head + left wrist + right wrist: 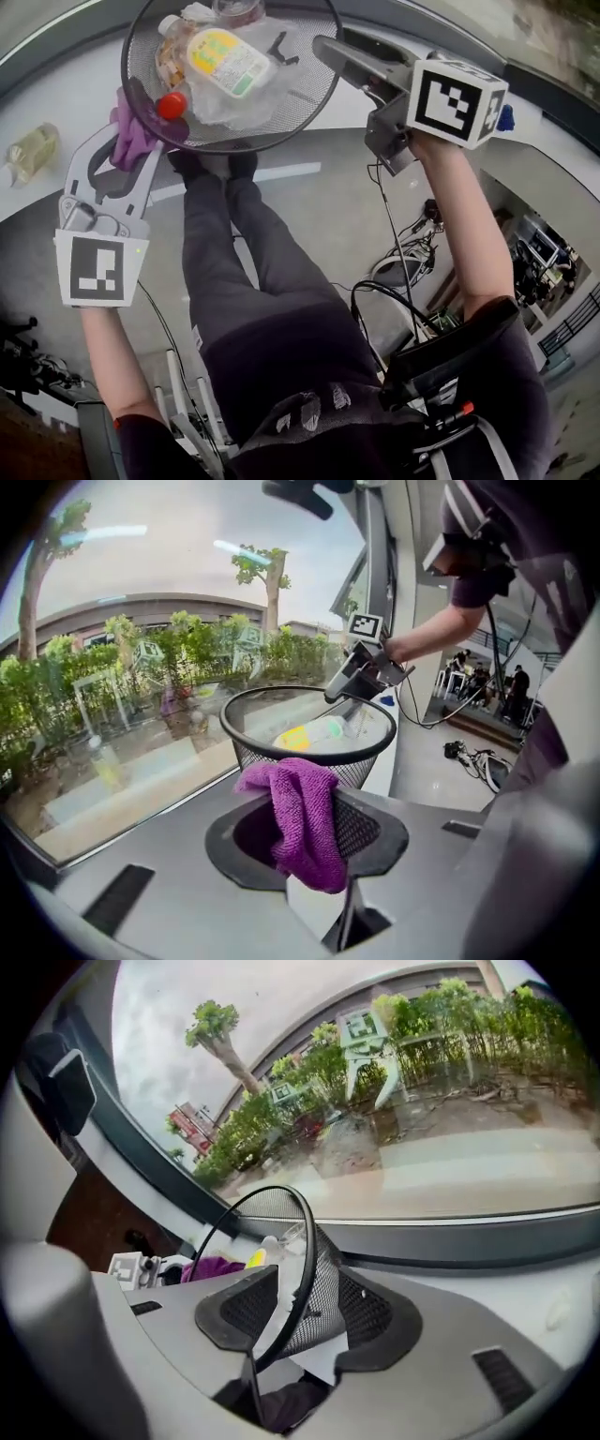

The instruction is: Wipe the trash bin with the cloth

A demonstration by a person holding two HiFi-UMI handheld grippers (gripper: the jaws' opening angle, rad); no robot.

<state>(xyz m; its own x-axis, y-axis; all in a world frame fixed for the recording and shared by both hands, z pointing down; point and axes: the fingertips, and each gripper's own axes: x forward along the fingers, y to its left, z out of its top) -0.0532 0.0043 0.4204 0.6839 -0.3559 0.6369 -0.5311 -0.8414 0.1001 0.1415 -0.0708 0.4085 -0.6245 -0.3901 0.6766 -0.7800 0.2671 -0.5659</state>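
A black mesh trash bin (246,147) stands on the white window ledge, with a yellow-labelled bottle (223,62), a red cap (171,105) and clear plastic inside. My left gripper (139,127) is at the bin's left side, shut on a purple cloth (131,136). In the left gripper view the cloth (305,822) hangs between the jaws in front of the mesh wall (361,771). My right gripper (333,45) is at the bin's right rim. In the right gripper view the rim (305,1260) and mesh pass between its jaws, which stand wide and open.
A small clear bottle (33,148) lies on the ledge (309,169) to the left of the bin. A blue object (506,117) sits by the window frame on the right. The window glass is just behind the bin. Cables (384,291) lie on the floor below.
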